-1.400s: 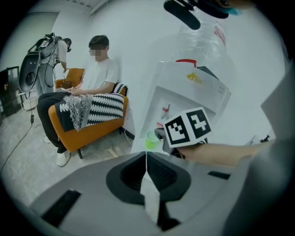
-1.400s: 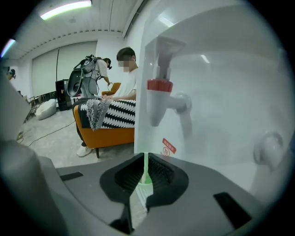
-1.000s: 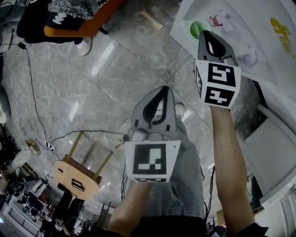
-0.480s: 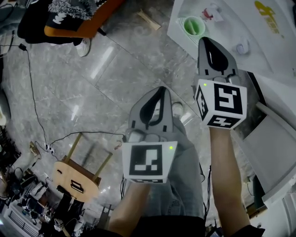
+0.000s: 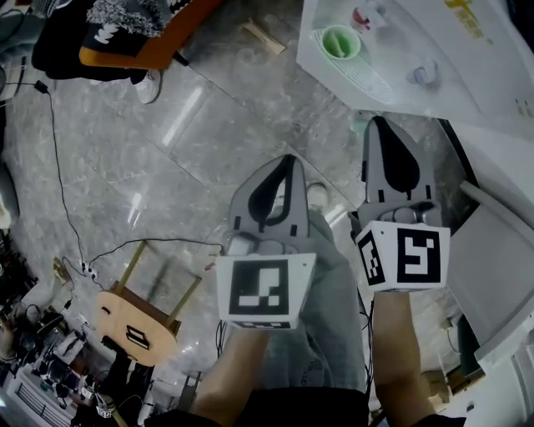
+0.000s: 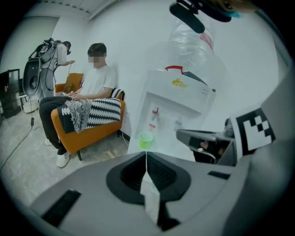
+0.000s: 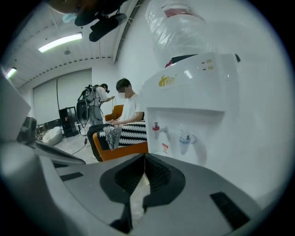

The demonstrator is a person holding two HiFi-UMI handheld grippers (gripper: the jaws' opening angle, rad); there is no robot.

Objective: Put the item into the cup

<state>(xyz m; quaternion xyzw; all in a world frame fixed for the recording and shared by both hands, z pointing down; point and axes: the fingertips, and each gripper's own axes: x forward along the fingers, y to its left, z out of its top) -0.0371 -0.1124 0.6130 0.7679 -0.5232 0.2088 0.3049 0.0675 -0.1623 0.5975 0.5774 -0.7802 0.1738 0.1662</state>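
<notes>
Head view: overhead, steeply down onto floor point(image 5: 150, 142). Gripper views: level, facing dispenser point(image 6: 177, 103) from nearby. Dispenser common to all three.

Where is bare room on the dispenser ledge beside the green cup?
Bare: the ledge strip between the green cup and the blue tap. Crowded: the end by the red tap, where the cup stands close to the ledge's edge.

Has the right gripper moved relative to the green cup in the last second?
Yes. The right gripper has drawn back: its tip overlapped the green cup in the head view, and now lies clearly below and right of it.
</notes>
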